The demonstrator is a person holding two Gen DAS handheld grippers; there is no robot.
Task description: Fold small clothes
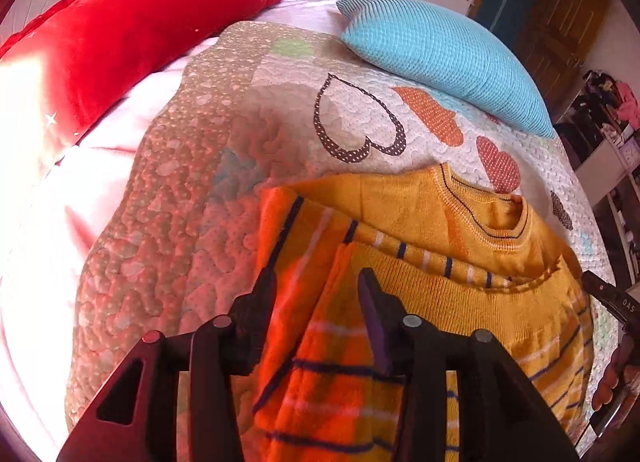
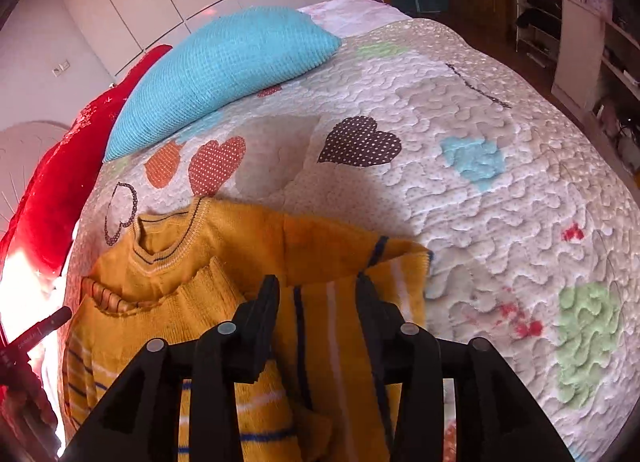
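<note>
A small mustard-yellow knitted sweater [image 1: 440, 302] with navy and white stripes lies on the quilted bedspread [image 1: 200, 221], collar away from me. Both sleeves are folded in over the body. My left gripper [image 1: 316, 284] is open just above the folded left sleeve, with striped fabric showing in the gap and neither pad pressing on it. In the right wrist view the sweater [image 2: 240, 238] lies the same way. My right gripper [image 2: 317, 282] is open over the folded right sleeve, with nothing pinched.
A turquoise pillow [image 1: 448, 57] and a red plush pillow [image 1: 152, 25] lie at the head of the bed. The heart-patterned quilt [image 2: 480, 109] stretches bare to the right. Shelves [image 2: 580, 21] stand past the bed's right edge. A hand [image 1: 616, 378] shows at the right border.
</note>
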